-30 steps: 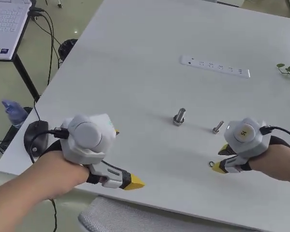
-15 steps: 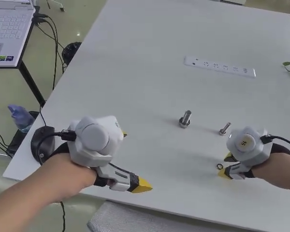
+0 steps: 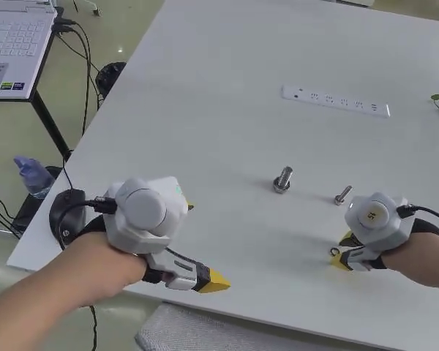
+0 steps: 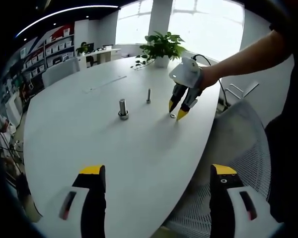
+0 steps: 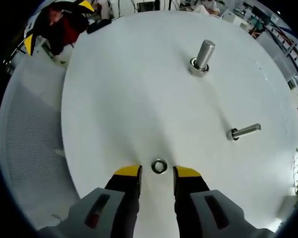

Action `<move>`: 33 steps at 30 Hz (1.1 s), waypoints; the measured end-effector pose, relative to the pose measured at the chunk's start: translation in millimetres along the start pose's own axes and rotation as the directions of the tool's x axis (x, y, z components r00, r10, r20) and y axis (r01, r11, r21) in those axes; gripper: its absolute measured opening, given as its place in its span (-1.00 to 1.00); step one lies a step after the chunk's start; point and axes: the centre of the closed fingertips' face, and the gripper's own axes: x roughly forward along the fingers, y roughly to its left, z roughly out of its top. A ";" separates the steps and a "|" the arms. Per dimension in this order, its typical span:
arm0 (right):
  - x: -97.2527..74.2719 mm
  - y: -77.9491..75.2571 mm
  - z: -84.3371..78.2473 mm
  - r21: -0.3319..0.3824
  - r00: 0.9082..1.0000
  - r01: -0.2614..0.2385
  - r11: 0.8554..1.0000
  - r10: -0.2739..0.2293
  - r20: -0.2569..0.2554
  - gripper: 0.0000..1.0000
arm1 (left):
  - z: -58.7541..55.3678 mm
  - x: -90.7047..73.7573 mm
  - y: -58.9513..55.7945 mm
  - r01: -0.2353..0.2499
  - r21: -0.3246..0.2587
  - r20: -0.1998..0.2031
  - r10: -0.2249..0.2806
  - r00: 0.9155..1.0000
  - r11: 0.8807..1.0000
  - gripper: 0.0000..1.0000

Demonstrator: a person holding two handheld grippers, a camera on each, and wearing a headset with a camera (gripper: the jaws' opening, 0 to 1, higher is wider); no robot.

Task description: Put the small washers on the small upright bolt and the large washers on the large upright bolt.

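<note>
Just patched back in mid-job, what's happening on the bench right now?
A person holds two grippers. The right gripper is open, jaws straddling a loose washer on the table, not yet gripping it. The left gripper is open and empty at the table's near edge. The large bolt and small bolt stand upright.

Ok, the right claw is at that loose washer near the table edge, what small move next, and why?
Probably lower the right claw slightly and close it on the washer. The washer lies flat on the table, centred in the gap between the open yellow tips, and is not gripped yet.
</note>
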 end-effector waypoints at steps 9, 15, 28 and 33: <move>0.6 -1.2 0.3 -0.011 1.000 0.007 1.000 -0.007 -0.031 -0.69 | -6.8 -2.5 -1.2 0.001 -0.009 -0.013 -0.001 1.000 1.000 0.68; 1.1 -1.3 1.1 -0.028 0.998 0.008 1.000 -0.010 -0.068 -0.70 | -7.7 -2.3 -0.5 -0.008 -0.018 -0.013 0.007 1.000 1.000 0.64; 1.0 -2.3 1.0 -0.047 0.991 -0.010 0.999 0.003 -0.133 -0.75 | -0.4 3.6 -2.2 -0.034 -0.028 -0.001 0.034 0.999 0.999 0.64; 0.2 -1.9 -0.1 -0.057 0.995 -0.022 0.998 0.016 -0.102 -0.76 | 1.5 4.7 -2.1 -0.066 -0.039 -0.003 0.066 0.998 0.997 0.63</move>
